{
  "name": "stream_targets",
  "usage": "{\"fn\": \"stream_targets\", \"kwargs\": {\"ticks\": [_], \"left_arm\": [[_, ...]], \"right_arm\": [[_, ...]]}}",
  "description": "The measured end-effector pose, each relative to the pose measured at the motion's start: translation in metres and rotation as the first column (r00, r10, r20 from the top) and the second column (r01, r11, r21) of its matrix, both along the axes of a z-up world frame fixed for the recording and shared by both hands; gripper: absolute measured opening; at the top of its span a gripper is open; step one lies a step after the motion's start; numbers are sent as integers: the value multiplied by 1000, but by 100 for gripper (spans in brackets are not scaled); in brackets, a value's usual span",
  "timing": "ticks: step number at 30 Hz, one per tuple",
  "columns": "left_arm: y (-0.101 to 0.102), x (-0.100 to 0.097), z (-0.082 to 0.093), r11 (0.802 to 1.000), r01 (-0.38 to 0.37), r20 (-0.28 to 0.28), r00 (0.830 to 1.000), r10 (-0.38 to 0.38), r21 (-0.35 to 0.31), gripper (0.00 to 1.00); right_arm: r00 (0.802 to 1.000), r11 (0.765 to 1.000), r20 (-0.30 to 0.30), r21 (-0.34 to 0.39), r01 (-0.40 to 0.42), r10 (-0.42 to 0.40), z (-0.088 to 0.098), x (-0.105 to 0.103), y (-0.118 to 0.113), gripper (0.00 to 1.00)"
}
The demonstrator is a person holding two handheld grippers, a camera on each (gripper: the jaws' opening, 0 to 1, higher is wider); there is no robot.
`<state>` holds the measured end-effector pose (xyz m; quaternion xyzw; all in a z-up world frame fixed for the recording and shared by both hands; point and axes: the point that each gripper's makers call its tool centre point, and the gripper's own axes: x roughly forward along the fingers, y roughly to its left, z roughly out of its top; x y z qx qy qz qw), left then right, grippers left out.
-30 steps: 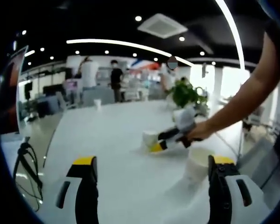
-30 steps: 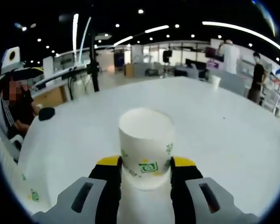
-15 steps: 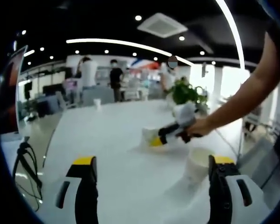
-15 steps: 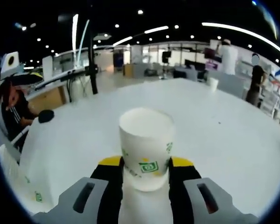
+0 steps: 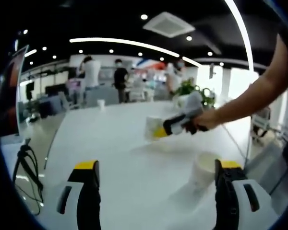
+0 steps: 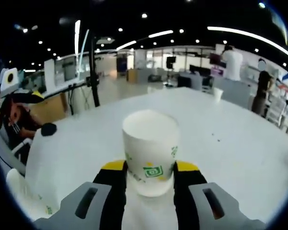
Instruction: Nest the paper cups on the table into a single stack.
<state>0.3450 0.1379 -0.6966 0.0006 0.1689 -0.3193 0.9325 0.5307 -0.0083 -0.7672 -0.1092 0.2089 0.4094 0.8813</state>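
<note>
Right gripper [image 6: 150, 173] clamps white paper cup [image 6: 150, 153] with green logo, lifted above white table [image 6: 230, 143]. Left gripper [image 5: 156, 182] jaws spread wide, nothing between; second cup [image 5: 202, 168] on table by its right jaw. Third cup [image 5: 101, 105] far back.

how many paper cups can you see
3: one cup in the right hand-held gripper, one by the left jaws, one far across the table. More may be hidden.
</note>
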Motion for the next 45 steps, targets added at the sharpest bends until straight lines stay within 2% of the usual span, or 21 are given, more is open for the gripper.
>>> {"fn": "stream_targets", "kwargs": {"ticks": [10, 24, 33, 43, 45], "left_arm": [[-1, 8, 0, 999, 2, -12, 1000, -1, 41, 99], [-3, 12, 2, 998, 5, -31, 999, -4, 56, 99], [-2, 14, 6, 999, 5, -28, 1000, -4, 53, 98], [-5, 13, 7, 999, 6, -36, 999, -5, 43, 98], [-7, 13, 7, 999, 9, -35, 999, -7, 42, 97]], "right_arm": [[998, 999, 42, -3, -37, 37, 33, 8, 0, 35], [998, 1000, 60, 11, -19, 18, 73, 16, -11, 34], [998, 1000, 60, 8, -25, 25, 79, 10, -13, 34], [997, 998, 52, 20, -56, 55, 88, -10, -12, 34], [998, 997, 30, 46, -65, 63, 90, -17, -10, 34]]}}
